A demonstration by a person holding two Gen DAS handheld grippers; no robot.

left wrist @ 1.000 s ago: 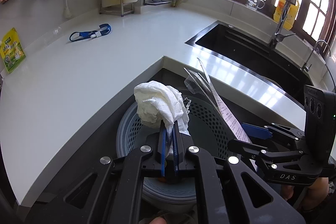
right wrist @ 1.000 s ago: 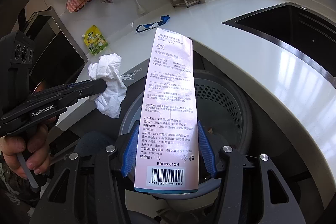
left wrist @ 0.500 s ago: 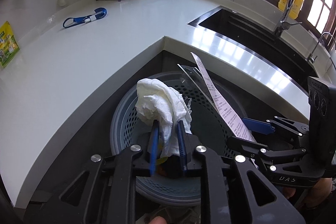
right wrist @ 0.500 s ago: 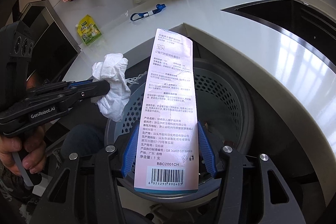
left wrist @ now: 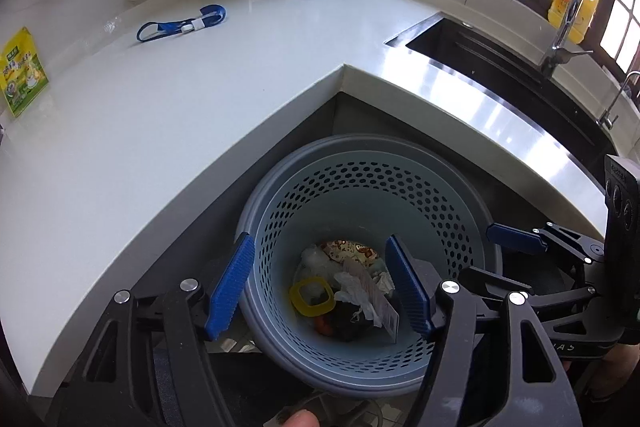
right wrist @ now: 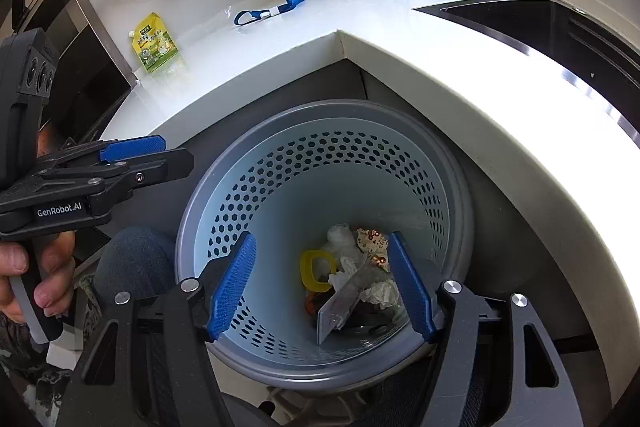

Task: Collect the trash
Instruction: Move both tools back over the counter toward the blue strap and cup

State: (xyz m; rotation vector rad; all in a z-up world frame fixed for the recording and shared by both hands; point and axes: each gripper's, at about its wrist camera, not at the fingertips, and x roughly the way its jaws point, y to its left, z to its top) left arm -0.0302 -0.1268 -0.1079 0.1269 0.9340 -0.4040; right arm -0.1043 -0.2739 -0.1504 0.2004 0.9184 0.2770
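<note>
A grey perforated trash basket (left wrist: 360, 163) (right wrist: 320, 115) stands on the floor in the counter's corner. At its bottom lie crumpled white tissue (left wrist: 352, 289) (right wrist: 378, 293), the flat printed package (left wrist: 386, 313) (right wrist: 340, 307), a yellow ring (left wrist: 312, 297) (right wrist: 314, 269) and other scraps. My left gripper (left wrist: 320, 287) is open and empty above the basket; it also shows in the right wrist view (right wrist: 132, 147). My right gripper (right wrist: 320, 287) is open and empty above the basket; it also shows in the left wrist view (left wrist: 516, 237).
The white L-shaped counter (left wrist: 160, 115) carries a blue strap (left wrist: 180, 25) (right wrist: 268, 11) and a yellow-green pouch (left wrist: 22, 73) (right wrist: 156, 43). A dark sink (left wrist: 500, 67) with a tap lies to the right. Utensils and racks stand along the back wall.
Both grippers opened. The tissue fell from the left one and the printed package from the right one; both now lie in the basket. Both grippers came closer over the basket.
</note>
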